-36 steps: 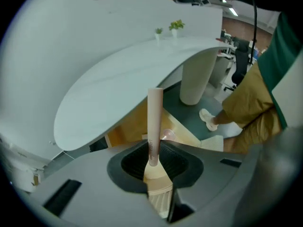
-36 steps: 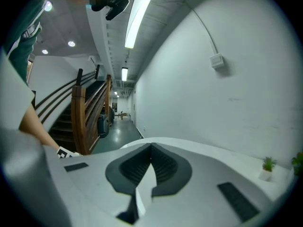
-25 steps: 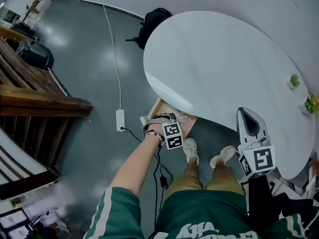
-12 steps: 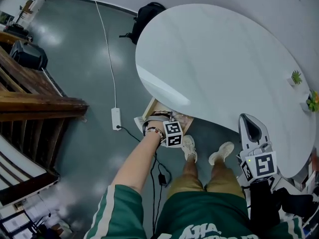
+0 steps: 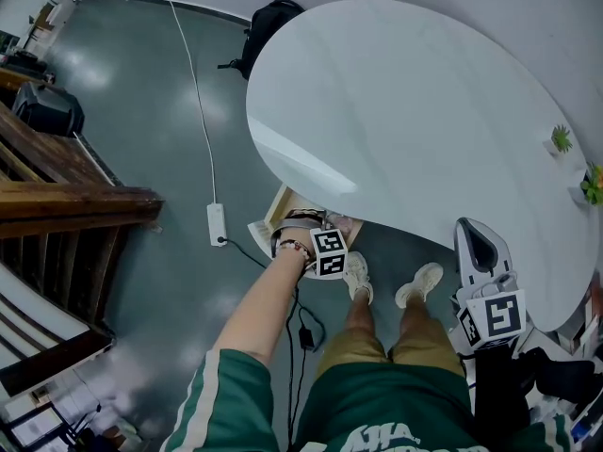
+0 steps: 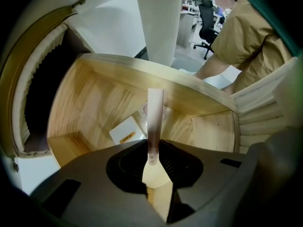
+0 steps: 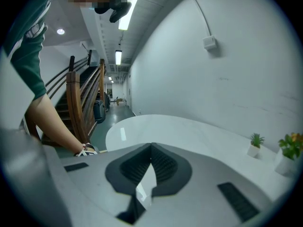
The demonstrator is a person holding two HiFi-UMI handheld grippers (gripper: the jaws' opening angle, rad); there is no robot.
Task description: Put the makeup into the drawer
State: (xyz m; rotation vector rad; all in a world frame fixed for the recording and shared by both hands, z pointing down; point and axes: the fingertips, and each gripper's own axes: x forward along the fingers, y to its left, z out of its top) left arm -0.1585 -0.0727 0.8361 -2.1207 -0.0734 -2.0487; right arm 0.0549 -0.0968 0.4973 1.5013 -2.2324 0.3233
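makeup tube in left gripper jaws above open drawer

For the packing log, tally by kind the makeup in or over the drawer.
Slender tube, clamped in the left tongs over the drawer: 1
White box with gold label: 1
Clear round piece, partly hidden behind the tube: 1
Total: 3
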